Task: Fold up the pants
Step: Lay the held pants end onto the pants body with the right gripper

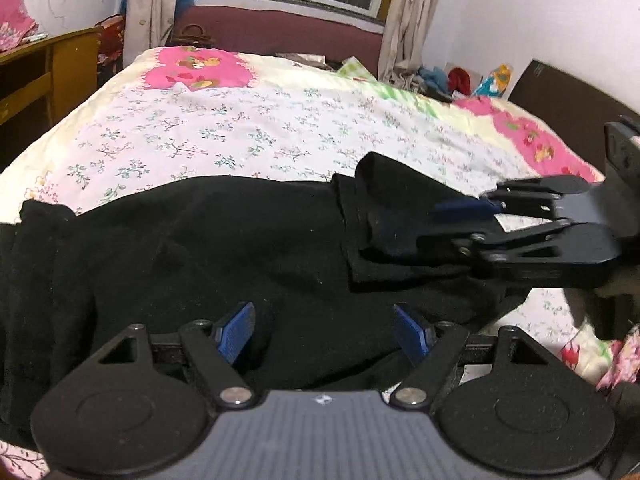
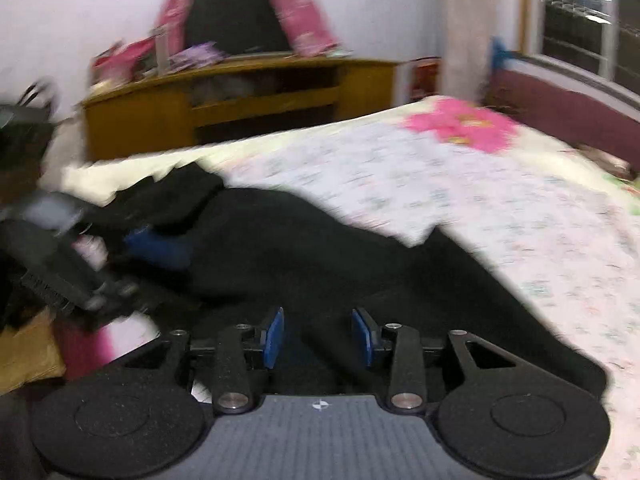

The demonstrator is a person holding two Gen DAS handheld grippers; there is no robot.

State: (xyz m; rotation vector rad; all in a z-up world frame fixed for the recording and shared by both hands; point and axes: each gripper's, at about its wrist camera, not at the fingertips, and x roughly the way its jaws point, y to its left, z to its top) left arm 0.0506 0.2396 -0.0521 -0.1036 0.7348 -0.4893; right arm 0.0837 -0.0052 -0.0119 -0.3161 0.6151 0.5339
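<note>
Pants [image 1: 200, 248]: one pair; hand-held grippers: two.

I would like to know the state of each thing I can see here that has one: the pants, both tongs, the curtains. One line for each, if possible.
black pants: lying on the bed, one end folded back over the rest.
left tongs: open, over the pants, nothing gripped.
right tongs: partly open, nothing between the pads.
bedsheet: spread flat.
curtains: drawn aside; window uncovered.
</note>
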